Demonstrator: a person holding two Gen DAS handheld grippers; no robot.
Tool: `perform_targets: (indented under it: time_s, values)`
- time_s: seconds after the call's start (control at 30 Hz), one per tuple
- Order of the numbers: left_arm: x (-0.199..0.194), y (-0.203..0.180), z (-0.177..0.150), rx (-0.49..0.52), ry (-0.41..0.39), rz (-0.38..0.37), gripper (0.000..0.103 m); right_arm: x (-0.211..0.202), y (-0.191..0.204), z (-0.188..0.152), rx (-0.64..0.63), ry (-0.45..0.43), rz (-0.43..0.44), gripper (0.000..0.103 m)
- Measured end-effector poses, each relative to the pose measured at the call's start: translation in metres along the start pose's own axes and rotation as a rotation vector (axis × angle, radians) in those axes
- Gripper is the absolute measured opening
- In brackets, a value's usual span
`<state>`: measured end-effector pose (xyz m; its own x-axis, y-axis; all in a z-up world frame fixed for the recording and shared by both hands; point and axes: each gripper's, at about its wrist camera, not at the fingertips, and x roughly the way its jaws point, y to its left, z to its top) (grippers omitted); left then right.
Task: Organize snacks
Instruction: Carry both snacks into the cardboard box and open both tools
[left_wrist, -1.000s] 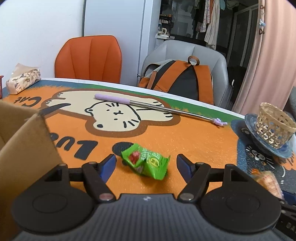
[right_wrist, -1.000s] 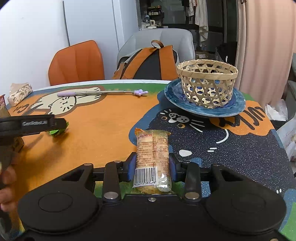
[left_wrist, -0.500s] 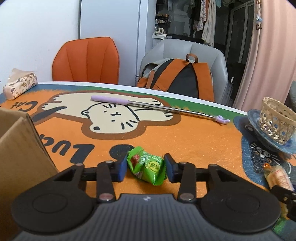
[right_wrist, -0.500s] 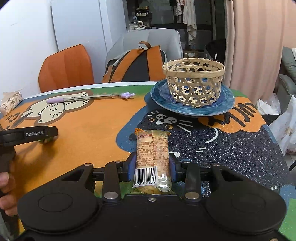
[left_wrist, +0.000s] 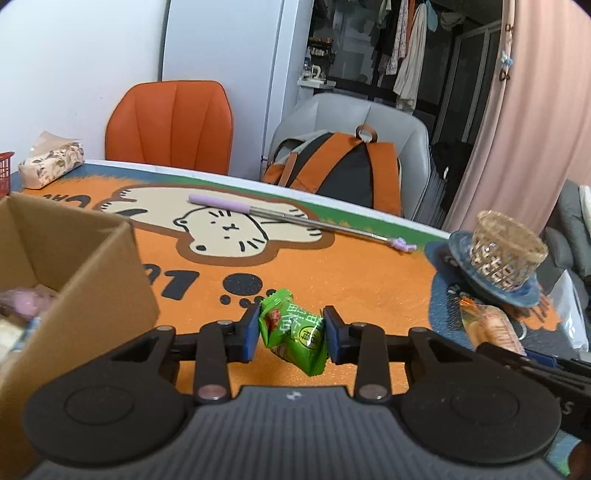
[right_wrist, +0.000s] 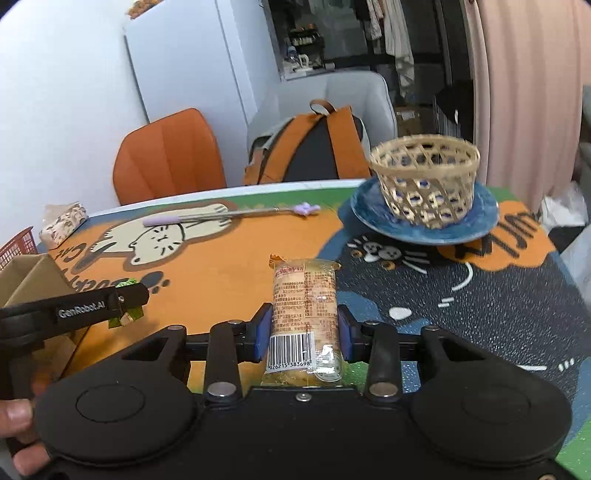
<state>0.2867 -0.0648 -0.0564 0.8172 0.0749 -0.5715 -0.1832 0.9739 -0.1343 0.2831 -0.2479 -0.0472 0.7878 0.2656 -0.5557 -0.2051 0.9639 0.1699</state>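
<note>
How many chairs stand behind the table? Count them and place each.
2. The orange chair stands at the far edge toward the left; the grey chair stands to its right with a backpack on it. Others may be out of view.

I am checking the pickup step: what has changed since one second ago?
The left tool has just been closing on the green snack packet, which lay loose between open jaws, and now grips it off the mat. The right tool keeps its hold on the barcoded snack pack. The woven basket stays on its blue plate.
</note>
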Motion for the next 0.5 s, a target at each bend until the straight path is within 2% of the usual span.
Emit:
perform_targets:
  time_s: [0.1,0.5]
  values:
    - [-0.014,0.004,0.004,-0.008,-0.015,0.024,0.035,-0.011,0.007,0.002,0.01,-0.011,0.028,0.037]
    - [-0.072,0.022,0.021,-0.029,-0.068,0.018,0.035,-0.043,0.047,0.01,-0.046,-0.052,0.09,0.037]
